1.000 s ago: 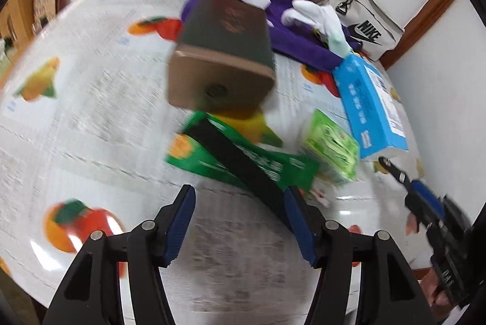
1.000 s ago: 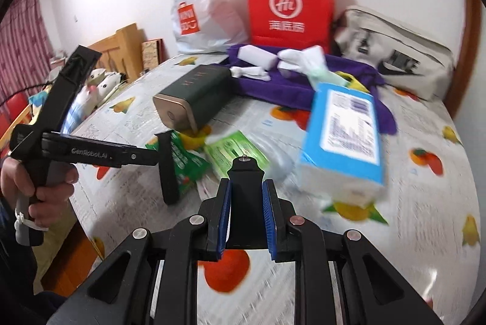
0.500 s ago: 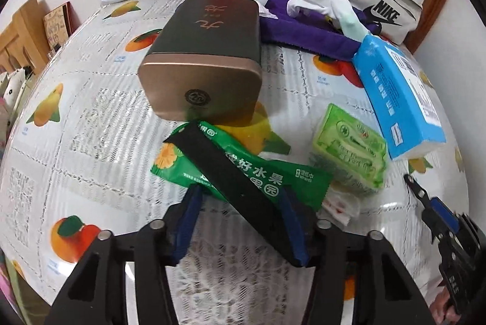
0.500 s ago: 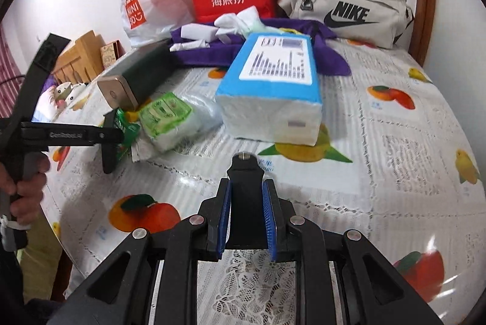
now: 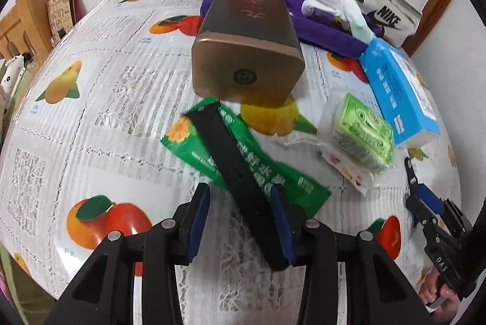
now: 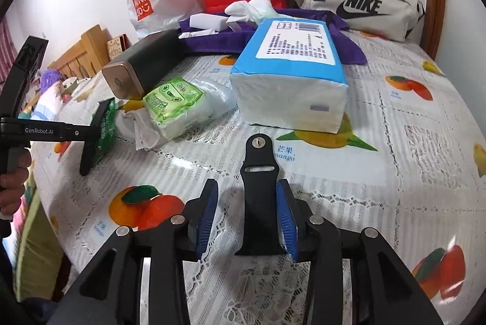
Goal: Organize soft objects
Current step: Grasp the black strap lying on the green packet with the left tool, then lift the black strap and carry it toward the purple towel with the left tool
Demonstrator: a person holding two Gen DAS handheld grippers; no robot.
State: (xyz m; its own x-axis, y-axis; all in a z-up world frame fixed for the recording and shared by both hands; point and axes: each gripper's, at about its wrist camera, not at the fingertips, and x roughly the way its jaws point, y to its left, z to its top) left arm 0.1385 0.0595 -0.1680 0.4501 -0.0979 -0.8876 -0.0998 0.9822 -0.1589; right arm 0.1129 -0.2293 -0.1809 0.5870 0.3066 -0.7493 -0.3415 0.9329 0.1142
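So right now both grabbers are parked low over the glossy fruit-print tablecloth (image 6: 395,118). The left gripper (image 5: 240,221) is closing, with a long black strap (image 5: 234,170) running between its blue pads and leaning against the right-hand one; the other pad stands clear, so I wouldn't call it gripped yet. That strap lies diagonally across a flat green snack sachet (image 5: 194,142), which I'd guess is the real target, since the jaws come in straddling both.

The right gripper (image 6: 247,215) is opening, and a black strap piece with a metal stud (image 6: 259,188) sits between its pads, against the right one, a gap on the left. Looks like a let-go to me.

The other soft stuff sits bunched mid-table: a small green tissue pack in clear wrap (image 6: 173,103) just beside a big blue-and-white tissue brick (image 6: 291,75), with a dark green tin with bronze end cap (image 5: 249,51) behind and a purple towel (image 5: 322,30) further back holding white gloves (image 5: 337,5).
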